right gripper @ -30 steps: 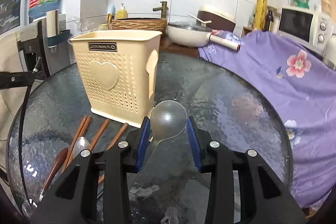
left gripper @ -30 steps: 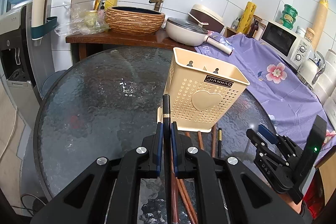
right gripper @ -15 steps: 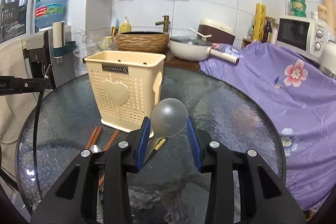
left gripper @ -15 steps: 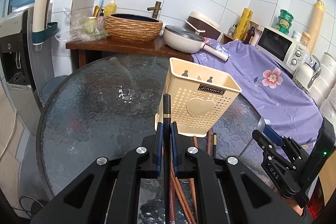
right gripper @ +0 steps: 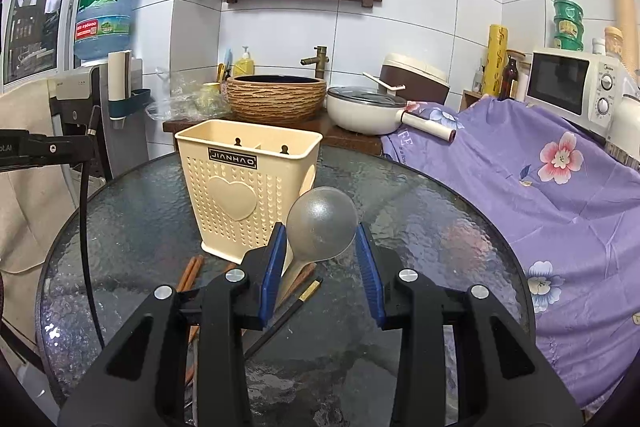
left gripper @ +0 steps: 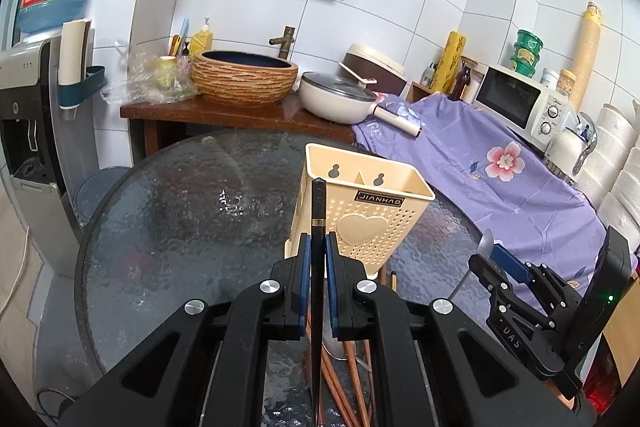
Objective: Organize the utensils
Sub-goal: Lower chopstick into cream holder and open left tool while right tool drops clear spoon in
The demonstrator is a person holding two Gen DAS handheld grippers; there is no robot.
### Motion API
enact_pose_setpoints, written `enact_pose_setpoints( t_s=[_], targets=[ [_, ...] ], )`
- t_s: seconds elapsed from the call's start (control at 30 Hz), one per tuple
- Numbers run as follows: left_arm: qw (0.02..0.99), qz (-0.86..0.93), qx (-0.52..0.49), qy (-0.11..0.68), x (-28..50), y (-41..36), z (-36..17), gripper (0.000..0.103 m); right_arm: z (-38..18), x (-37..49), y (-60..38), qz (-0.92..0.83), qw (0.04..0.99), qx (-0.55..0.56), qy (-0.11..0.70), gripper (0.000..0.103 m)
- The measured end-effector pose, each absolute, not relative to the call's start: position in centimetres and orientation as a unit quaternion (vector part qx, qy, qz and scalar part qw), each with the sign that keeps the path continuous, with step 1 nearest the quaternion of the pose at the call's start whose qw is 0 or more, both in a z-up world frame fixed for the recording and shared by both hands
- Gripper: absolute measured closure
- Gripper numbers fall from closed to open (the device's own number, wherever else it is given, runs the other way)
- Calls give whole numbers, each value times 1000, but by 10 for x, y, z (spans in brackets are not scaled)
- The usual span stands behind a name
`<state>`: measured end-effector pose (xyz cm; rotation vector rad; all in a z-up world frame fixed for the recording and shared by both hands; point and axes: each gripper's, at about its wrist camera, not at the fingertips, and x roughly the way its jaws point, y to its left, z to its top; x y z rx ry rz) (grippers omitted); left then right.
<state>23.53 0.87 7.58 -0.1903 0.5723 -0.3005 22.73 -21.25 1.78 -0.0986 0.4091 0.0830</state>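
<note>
Both of my grippers have risen off the glass table [left gripper: 168,235] since a second ago: the cream utensil holder [left gripper: 362,215] now sits lower and smaller in the middle of the left view, and I look over its rim at the divider inside, where before I saw mostly its perforated front. My left gripper [left gripper: 316,259] is clamped tight on a black chopstick [left gripper: 319,211], whose tip stands up in front of the holder's left edge. My right gripper [right gripper: 320,259] has its jaws part way apart, pressed on the bowl of a grey spoon [right gripper: 322,229], lower centre of the right view, just right of the holder. I judge both pieces are lifted clear and the next step is carrying them over the rim to drop them in. More chopsticks [right gripper: 192,269] and another black one [right gripper: 288,311] lie on the glass below the holder, so the sorting is far from done. My own fingers hide the spoon's handle and most of the pile under the left gripper, and I cannot tell which compartment is meant for which utensil.
</note>
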Motion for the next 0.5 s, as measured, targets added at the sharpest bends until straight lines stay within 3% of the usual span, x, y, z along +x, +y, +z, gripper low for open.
enact_pose_setpoints(
  t_s=[0.5],
  targets=[
    [941, -174, -100, 273, 232, 11, 91, 96, 45, 226, -212, 80, 976, -22, 201, 67]
  ],
)
